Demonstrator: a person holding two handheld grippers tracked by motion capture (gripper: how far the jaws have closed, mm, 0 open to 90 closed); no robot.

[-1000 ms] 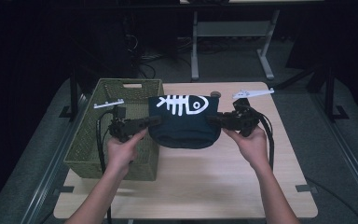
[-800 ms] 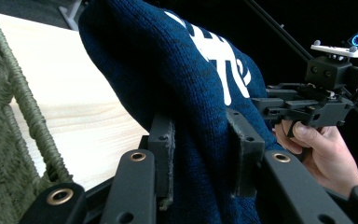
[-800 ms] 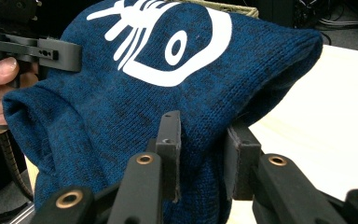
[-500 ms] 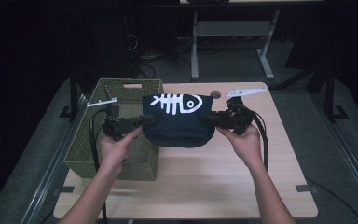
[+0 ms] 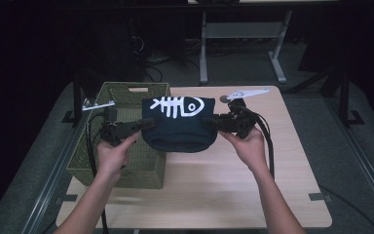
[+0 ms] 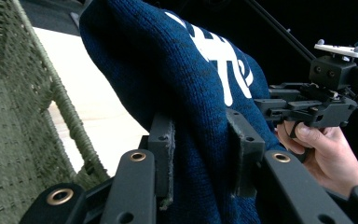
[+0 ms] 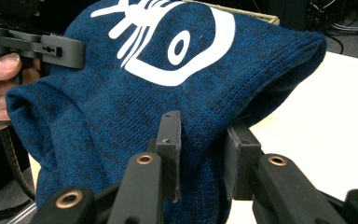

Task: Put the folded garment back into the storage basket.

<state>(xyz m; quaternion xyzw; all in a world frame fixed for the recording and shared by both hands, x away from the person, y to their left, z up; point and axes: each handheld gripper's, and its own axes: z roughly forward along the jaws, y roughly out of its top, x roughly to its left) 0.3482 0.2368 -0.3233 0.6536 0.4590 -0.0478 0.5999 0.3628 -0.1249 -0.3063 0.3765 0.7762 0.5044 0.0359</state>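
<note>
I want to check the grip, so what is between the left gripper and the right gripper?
In the high view, the dark blue knitted garment with a white fishbone print spans from the left gripper to the right gripper, each clamped on one side of it.

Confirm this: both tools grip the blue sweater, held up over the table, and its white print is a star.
Not a star. The high view shows a white fish skeleton on the blue sweater. The left tool and right tool do grip it above the table.
</note>
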